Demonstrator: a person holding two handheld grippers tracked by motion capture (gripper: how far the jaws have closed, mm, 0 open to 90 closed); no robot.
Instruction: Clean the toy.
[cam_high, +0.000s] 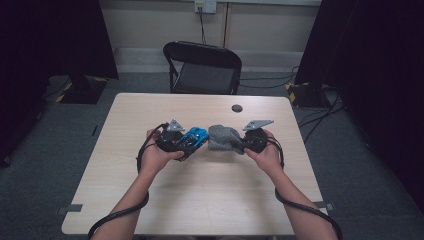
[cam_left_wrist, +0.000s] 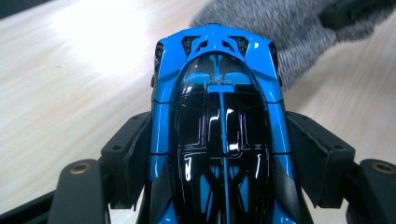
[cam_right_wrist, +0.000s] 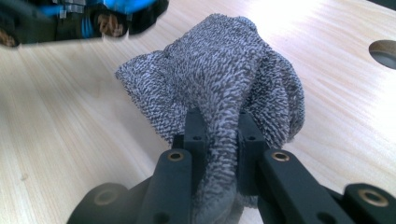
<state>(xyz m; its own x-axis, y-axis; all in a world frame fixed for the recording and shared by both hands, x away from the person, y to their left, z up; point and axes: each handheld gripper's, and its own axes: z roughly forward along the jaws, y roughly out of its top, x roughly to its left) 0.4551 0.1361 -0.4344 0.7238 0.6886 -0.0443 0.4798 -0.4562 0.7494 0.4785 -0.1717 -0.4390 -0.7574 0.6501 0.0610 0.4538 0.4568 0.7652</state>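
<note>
Grippers over our table (cam_high: 150, 200) — left gripper (cam_left_wrist: 219, 154) clamps the blue toy car (cam_left_wrist: 219, 93) by its sides. Right gripper (cam_right_wrist: 219, 135) pinches the grey cloth (cam_right_wrist: 224, 70) — we note car and cloth just beside each other.

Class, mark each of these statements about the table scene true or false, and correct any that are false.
1. The left gripper clamps a blue and black toy car. True.
2. The right gripper stands open with nothing between its jaws. False: it pinches a grey cloth.
3. The chair behind the table is red. False: it is black.
4. Car and cloth are close together. True.
</note>
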